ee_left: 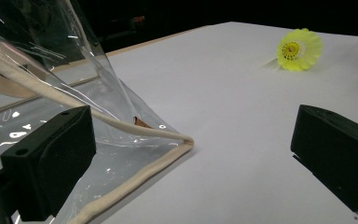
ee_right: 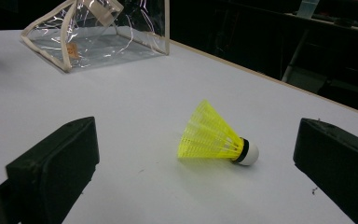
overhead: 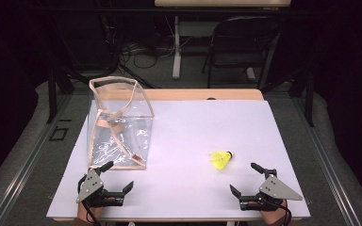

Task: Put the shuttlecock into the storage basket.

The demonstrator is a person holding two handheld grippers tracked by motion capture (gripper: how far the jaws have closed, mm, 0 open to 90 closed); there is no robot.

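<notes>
Clear bag (ee_left: 51, 93) partly behind L tool (ee_left: 191, 154)

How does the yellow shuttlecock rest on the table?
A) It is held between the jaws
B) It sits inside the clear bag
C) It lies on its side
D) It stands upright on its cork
C: the shuttlecock lies on its side on the table, skirt and white cork both touching the surface.

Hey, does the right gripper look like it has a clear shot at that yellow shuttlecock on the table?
Probably yes. The right gripper has its jaws open and faces the shuttlecock, which lies on its side on bare table with nothing between them. The clear bag stands well off to the side.
</notes>
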